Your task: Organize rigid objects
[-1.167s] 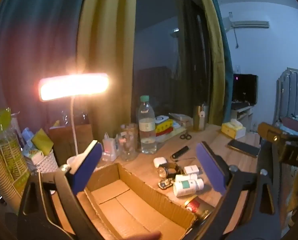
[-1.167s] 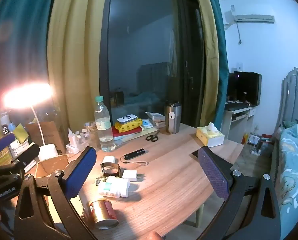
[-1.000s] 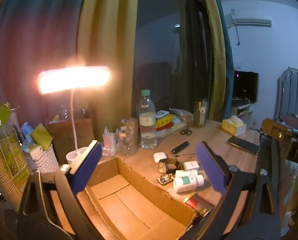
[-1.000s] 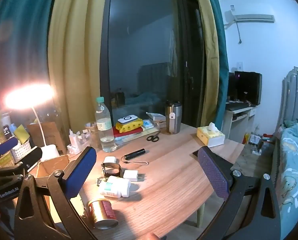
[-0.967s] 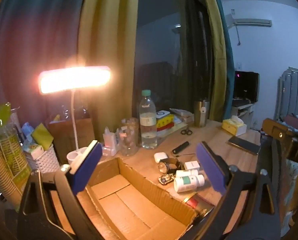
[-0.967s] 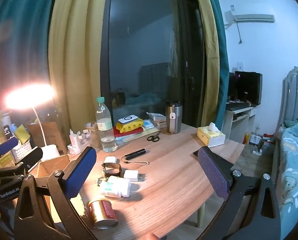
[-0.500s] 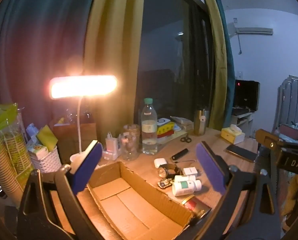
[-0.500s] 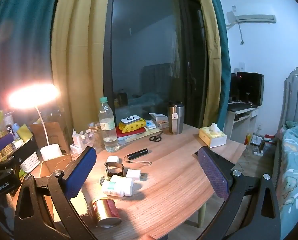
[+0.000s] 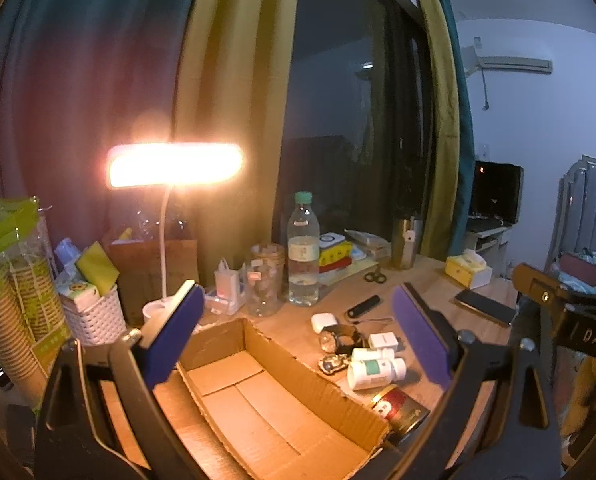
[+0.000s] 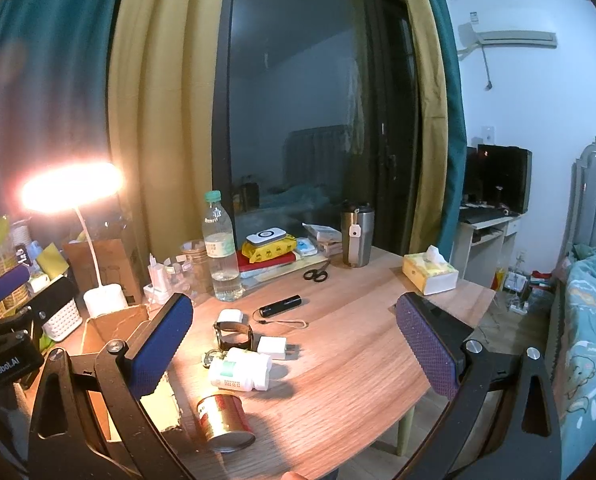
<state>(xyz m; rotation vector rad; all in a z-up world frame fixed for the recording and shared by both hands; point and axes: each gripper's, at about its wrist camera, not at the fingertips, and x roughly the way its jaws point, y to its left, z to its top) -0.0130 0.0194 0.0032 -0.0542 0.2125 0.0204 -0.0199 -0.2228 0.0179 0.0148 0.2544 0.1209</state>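
Hovering, both jaws spread, nothing held | left gripper (image 9: pixel 294 332) over box (image 9: pixel 266 392) | right gripper (image 10: pixel 294 344) above bottle (image 10: pixel 240 370), can (image 10: pixel 222 416)

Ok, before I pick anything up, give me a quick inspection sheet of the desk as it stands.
Surface: wooden table, lit by a desk lamp.
Job's things: open cardboard box, nothing inside; beside it a red-and-gold can on its side, white pill bottles, white charger, watch, white earbud case, black flashlight.
Clutter: water bottle, scissors, steel tumbler, tissue box, white basket, paper cups.
Grippers: left hand-held gripper open over the box; right hand-held gripper open above the items.
Cables: thin lanyard on the flashlight only.
Surroundings: dark window, curtains, bed at right.
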